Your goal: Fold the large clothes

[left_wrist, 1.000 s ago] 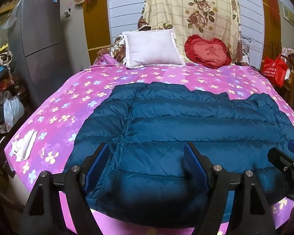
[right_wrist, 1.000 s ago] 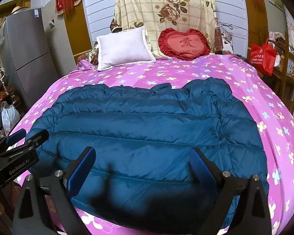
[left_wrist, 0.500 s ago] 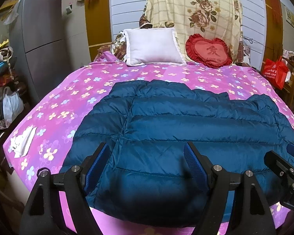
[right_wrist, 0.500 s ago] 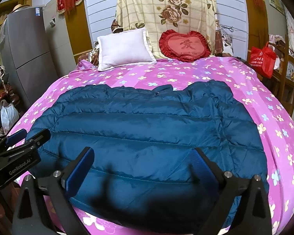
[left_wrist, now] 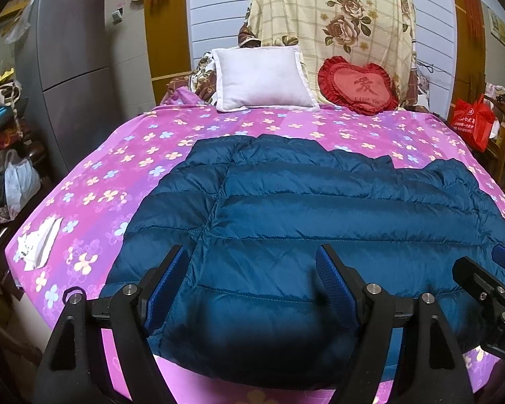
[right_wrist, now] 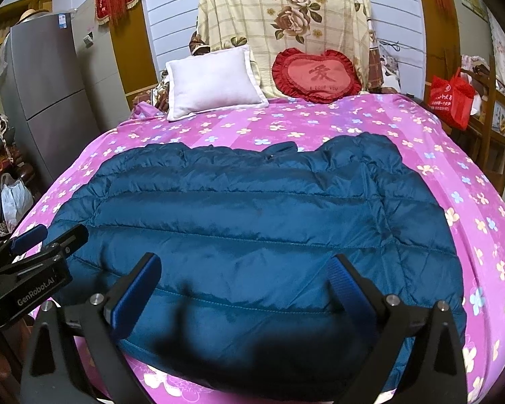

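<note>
A dark teal quilted down jacket (left_wrist: 320, 215) lies spread flat across the pink flowered bed sheet (left_wrist: 124, 168), its hem toward me; it also shows in the right wrist view (right_wrist: 245, 222). My left gripper (left_wrist: 252, 272) is open and empty, hovering above the jacket's near hem on its left half. My right gripper (right_wrist: 245, 279) is open and empty, above the near hem toward the right half. Each gripper shows at the edge of the other's view: the right one in the left wrist view (left_wrist: 488, 282), the left one in the right wrist view (right_wrist: 33, 252).
A white pillow (left_wrist: 262, 79) and a red heart cushion (left_wrist: 360, 86) rest at the head of the bed. A white paper packet (left_wrist: 38, 242) lies on the sheet's left corner. A grey fridge (left_wrist: 70, 67) and bags stand left; a red bag (left_wrist: 471, 124) on shelves right.
Both grippers have drawn back and risen slightly from the jacket, which looks a little farther off. Jaws stay open. The jacket has not moved.
</note>
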Demonstrator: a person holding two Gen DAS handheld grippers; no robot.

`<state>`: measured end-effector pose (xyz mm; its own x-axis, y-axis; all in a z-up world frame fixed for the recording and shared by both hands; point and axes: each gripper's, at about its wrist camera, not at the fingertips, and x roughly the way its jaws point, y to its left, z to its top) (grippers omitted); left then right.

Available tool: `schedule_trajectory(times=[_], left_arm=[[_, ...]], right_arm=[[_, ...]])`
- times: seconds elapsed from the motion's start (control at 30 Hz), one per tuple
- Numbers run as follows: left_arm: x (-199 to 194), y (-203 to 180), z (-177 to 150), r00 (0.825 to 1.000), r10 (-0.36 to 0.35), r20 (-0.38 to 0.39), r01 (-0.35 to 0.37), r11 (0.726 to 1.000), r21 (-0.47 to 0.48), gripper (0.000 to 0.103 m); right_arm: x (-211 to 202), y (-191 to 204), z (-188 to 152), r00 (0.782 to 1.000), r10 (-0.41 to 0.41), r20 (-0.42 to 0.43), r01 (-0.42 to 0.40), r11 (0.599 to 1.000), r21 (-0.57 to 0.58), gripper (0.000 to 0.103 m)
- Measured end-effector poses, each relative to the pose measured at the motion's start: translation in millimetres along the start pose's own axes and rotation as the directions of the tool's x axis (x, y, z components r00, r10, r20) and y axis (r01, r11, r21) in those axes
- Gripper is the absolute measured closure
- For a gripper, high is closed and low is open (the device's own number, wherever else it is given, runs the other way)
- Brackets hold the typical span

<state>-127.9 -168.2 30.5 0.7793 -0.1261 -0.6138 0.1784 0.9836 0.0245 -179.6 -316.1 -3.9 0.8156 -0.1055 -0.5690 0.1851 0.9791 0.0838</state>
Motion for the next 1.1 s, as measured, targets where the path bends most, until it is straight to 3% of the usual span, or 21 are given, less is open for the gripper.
schedule_trajectory(times=[1.1], left_arm=[[9.3, -4.9, -3.8, 1.000, -0.005, -0.027, 0.005, 1.000, 0.014, 0.043]], right_arm=[[9.4, -3.4, -4.5, 1.000, 0.010, -0.018, -0.010, 1.000, 0.013, 0.001]])
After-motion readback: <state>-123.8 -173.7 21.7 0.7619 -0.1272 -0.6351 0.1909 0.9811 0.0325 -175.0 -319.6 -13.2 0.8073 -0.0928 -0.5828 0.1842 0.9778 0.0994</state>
